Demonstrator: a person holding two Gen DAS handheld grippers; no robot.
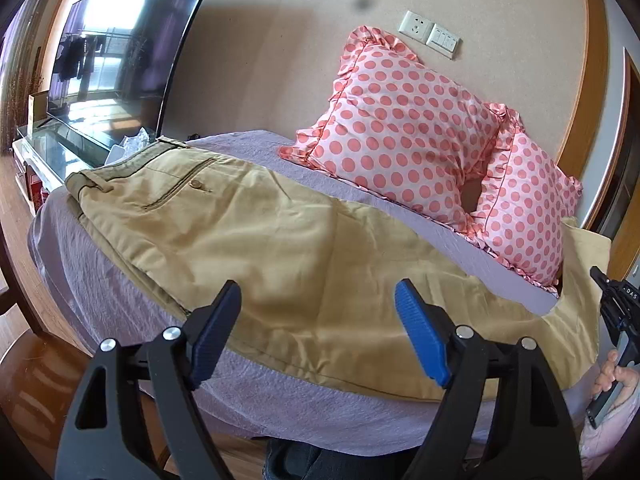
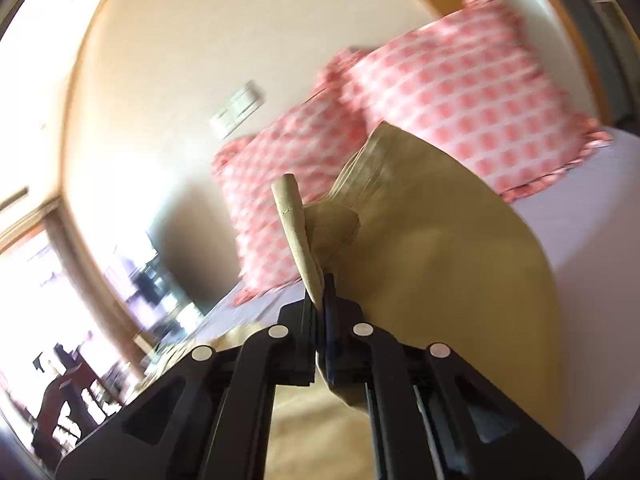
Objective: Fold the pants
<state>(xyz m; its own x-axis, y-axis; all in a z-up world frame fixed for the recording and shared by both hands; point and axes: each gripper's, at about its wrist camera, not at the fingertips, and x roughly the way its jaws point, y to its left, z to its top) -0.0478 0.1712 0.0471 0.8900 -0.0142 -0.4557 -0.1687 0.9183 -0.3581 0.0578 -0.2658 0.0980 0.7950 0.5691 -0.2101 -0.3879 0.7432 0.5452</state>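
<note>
Khaki pants (image 1: 280, 240) lie lengthwise across the purple bed sheet (image 1: 280, 404), already halved leg-on-leg. Right gripper (image 2: 320, 320) is clamped on the hem end, lifted mid-frame; left gripper (image 1: 318, 328) gapes apart, empty. Crosswise folds remain.

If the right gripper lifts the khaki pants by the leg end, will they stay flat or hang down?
Probably hang: the khaki pants wrinkle and bunch limply at the right gripper, whose jaws are closed on the cuff. They seem light. The free waistband end will likely drag across the purple sheet.
</note>
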